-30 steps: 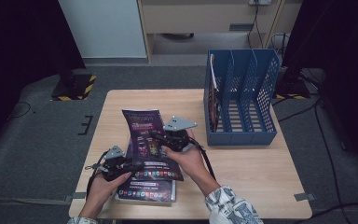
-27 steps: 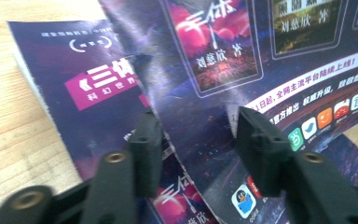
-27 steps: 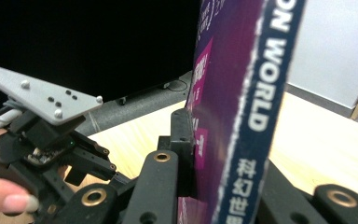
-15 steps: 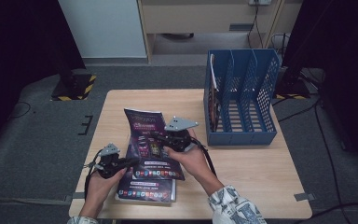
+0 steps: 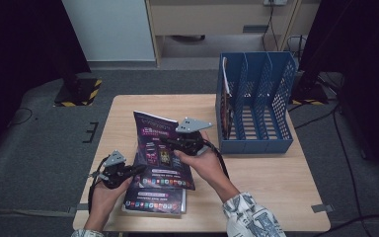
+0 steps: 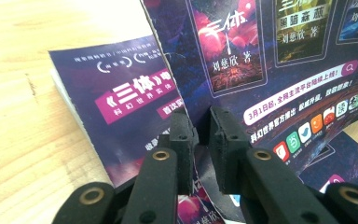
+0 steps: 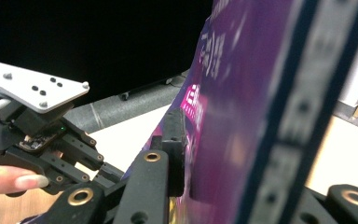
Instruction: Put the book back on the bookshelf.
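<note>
A purple booklet [image 5: 160, 148] is held raised and tilted above a second purple booklet [image 5: 153, 200] that lies flat on the table. My left gripper [image 5: 137, 169] has just been closing and is shut on the raised booklet's lower left edge; in the left gripper view the sheet [image 6: 270, 60] is pinched between the jaws [image 6: 200, 135]. The flat booklet [image 6: 116, 93] lies below. My right gripper [image 5: 165, 140] grips the booklet's upper part. Its jaws [image 7: 196, 140] have just been opening slightly, with the booklet [image 7: 242, 93] still between them and one pad against it.
A blue file holder [image 5: 256, 98] with three slots stands at the table's back right, a thin item [image 5: 225, 98] in its leftmost slot. Bare wood [image 5: 276, 168] lies in front of it. Grey floor surrounds the table.
The left gripper's jaws have closed onto the raised booklet's lower left edge. Both hands have stayed about where they were.
</note>
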{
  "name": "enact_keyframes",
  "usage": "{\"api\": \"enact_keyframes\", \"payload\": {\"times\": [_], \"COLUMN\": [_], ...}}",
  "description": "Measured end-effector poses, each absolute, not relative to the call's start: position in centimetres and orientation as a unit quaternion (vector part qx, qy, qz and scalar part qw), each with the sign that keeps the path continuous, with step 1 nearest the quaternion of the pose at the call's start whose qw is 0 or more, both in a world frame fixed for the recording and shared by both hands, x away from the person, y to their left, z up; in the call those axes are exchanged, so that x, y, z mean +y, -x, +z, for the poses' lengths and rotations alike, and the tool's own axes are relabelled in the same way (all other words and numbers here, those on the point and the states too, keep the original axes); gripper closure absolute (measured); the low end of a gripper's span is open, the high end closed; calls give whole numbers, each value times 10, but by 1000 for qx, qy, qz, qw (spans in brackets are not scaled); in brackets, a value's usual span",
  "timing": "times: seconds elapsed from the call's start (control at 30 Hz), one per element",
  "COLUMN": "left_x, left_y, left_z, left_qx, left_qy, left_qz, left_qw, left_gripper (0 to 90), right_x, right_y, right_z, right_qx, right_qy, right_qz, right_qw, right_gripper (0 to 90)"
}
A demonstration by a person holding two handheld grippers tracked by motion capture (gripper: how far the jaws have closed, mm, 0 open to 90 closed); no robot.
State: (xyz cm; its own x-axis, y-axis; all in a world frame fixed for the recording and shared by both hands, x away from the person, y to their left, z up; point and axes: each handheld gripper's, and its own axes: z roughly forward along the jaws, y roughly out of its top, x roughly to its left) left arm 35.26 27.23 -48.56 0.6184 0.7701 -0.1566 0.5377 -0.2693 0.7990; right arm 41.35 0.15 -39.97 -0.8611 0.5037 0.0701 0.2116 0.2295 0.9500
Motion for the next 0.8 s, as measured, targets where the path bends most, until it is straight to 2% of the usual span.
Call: {"api": "enact_keyframes", "payload": {"times": [0.43,0.8], "left_x": [272,275], "left_y": [-350,-348], "left_z": [-481,-479], "left_qx": [415,413], "left_qy": [-782,-778], "left_qz": [152,164], "left_qw": [440,443], "left_gripper": [798,803], "right_x": [-1,-2], "right_y": [-418,-425], "right_z": [-386,-383], "right_qx": [763,762], "right_qy": [-238,-248], "right_qz": [589,589], "right_qw": [119,104], "right_gripper": [748,677]}}
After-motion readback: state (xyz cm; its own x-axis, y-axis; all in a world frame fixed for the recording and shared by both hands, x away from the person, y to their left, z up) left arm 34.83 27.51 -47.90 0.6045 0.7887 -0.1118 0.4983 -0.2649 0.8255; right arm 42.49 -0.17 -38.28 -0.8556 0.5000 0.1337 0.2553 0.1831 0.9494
